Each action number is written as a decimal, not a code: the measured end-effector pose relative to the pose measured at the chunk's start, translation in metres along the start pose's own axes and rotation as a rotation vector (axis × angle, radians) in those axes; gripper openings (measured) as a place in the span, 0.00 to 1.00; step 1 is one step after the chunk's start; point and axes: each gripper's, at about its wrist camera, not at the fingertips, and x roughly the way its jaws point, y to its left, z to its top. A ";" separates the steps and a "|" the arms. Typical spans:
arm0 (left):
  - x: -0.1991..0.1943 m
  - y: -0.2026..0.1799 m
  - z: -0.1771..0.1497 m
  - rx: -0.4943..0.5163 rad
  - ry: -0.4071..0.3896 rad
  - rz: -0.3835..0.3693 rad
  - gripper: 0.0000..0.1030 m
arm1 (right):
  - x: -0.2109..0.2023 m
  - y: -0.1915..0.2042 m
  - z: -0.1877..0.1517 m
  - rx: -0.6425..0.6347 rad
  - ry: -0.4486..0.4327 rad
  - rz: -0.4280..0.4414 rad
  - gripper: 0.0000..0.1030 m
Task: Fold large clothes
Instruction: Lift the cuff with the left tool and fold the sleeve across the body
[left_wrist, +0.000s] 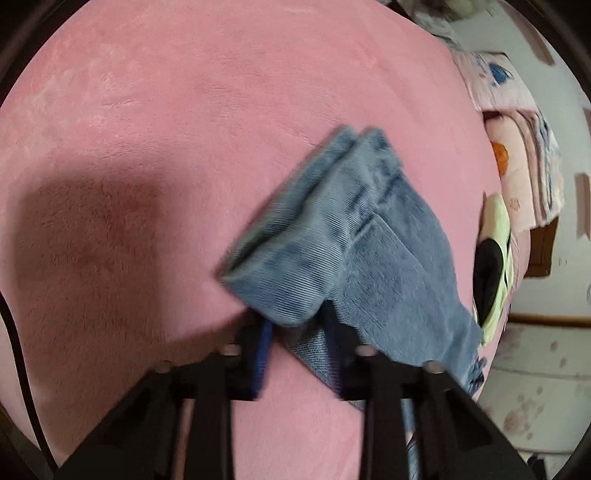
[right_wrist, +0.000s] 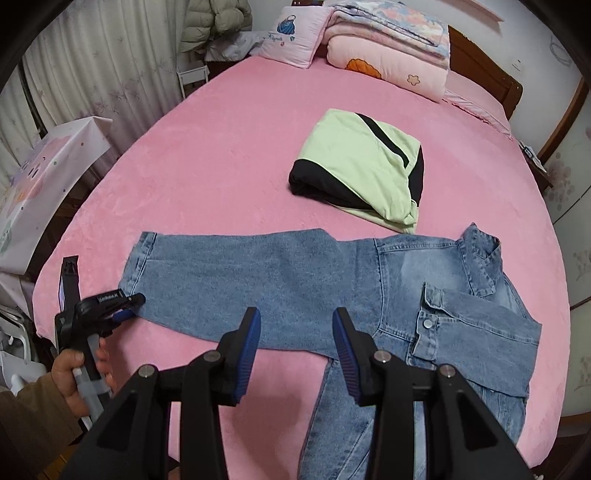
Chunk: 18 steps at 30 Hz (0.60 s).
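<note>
One pink bed, denim jacket, folded quilts, curtains

left tongs pinched tight, right tongs spread apart

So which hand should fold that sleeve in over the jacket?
Left. The left gripper is already at the cuff of the outstretched sleeve, jaws closed on the denim. The right gripper hangs open above the sleeve's middle, holding nothing.
</note>
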 end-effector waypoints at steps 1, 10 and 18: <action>0.000 -0.001 0.001 -0.010 -0.001 0.006 0.16 | 0.001 -0.001 -0.001 0.001 0.004 -0.005 0.39; -0.061 -0.128 -0.031 0.426 -0.136 -0.039 0.10 | 0.004 -0.032 -0.016 0.081 0.048 -0.053 0.39; -0.134 -0.254 -0.087 0.657 -0.205 -0.303 0.10 | -0.020 -0.090 -0.030 0.200 0.007 -0.088 0.39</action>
